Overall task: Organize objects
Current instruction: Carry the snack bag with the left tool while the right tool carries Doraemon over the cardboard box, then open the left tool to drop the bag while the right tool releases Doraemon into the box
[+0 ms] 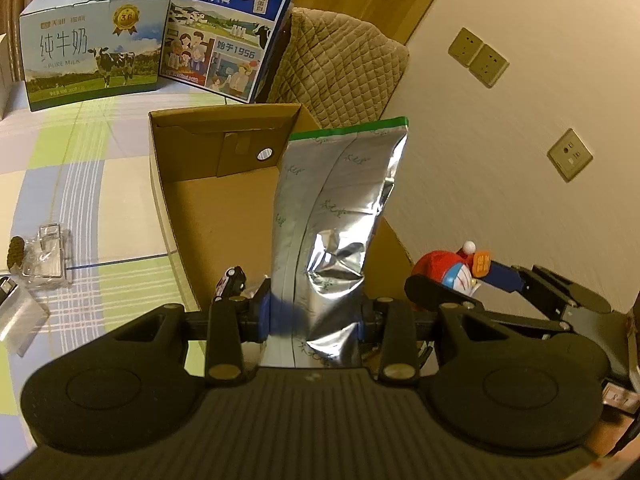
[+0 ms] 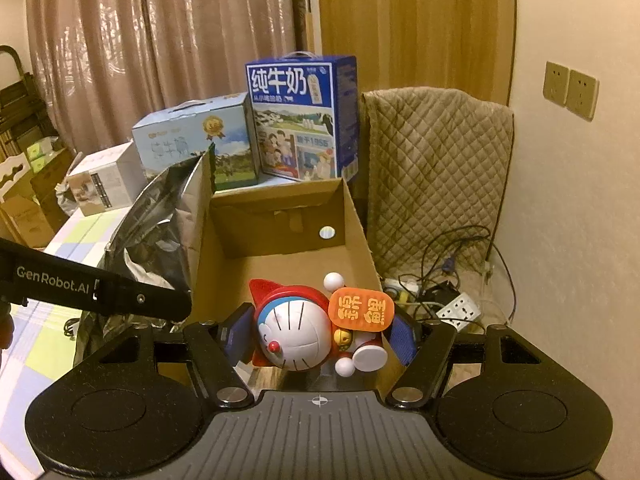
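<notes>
A checked cloth in pale green, lilac and white (image 1: pixel 80 184) covers the surface I work over. An open cardboard box (image 1: pixel 224 200) sits on it, with a light blue milk carton (image 1: pixel 94 46) and a dark blue milk carton (image 1: pixel 232 28) standing behind. A quilted cover (image 2: pixel 436 172) is draped beside the box, against a cream wall with sockets (image 2: pixel 570 88); pinkish curtains (image 2: pixel 160 48) hang at the back, and cables with a power strip (image 2: pixel 458 310) lie on the floor.

My left gripper (image 1: pixel 316 316) pinches a silver foil bag (image 1: pixel 340 200) near its lower end, jaws narrowed onto it; the bag stands upright over the box's right wall. My right gripper (image 2: pixel 320 338) clasps a red-and-white cat figurine (image 2: pixel 296 336) holding an orange sign, jaws about half spread around it, above the box's near edge.

A clear plastic piece (image 1: pixel 48 256) lies on the cloth to the left. A small toy car (image 1: pixel 230 282) peeks out beside my left finger, partly hidden. The bag blocks part of the box's interior.
</notes>
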Tool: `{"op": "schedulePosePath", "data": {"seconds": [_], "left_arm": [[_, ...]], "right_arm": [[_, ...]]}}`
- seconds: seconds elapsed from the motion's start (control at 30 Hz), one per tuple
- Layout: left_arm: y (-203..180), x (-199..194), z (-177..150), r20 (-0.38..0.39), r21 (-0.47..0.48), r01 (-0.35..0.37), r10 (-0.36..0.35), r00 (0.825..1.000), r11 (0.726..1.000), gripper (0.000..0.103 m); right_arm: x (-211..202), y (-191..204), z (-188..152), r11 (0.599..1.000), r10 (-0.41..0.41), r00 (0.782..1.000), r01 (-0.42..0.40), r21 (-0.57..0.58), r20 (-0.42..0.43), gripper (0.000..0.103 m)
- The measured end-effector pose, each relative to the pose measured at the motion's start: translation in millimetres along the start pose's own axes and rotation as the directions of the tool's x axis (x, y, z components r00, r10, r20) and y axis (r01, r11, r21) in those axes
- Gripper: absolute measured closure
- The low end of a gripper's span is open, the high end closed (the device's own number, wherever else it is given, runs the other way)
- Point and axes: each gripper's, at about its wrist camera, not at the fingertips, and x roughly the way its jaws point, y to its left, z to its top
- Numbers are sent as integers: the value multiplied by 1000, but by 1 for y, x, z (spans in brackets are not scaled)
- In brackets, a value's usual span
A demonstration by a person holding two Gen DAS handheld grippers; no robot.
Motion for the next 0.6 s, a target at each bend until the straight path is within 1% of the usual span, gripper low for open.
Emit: {"op": "schedulePosePath", "data": {"seconds": [0.27,0.3,0.43,0.6], "left_arm": [[8,13,7,15,-24,-19,20,1000,1000,71],[9,13,8,20,-27,-23,24,1000,999,72],[15,9,11,50,-40,-32,34,998,999,69],[25,2,7,54,-39,-45,47,997,998,69]], "right_arm": [[14,-1,2,1000,0,1000,0,-1,-13,37],[15,-1,2,1000,-1,1000,1,0,-13,37],[19,0,2,1000,-2,1000,2,1,-18,37],[19,5,1,1000,4,1000,-4,-1,-19,37]]}}
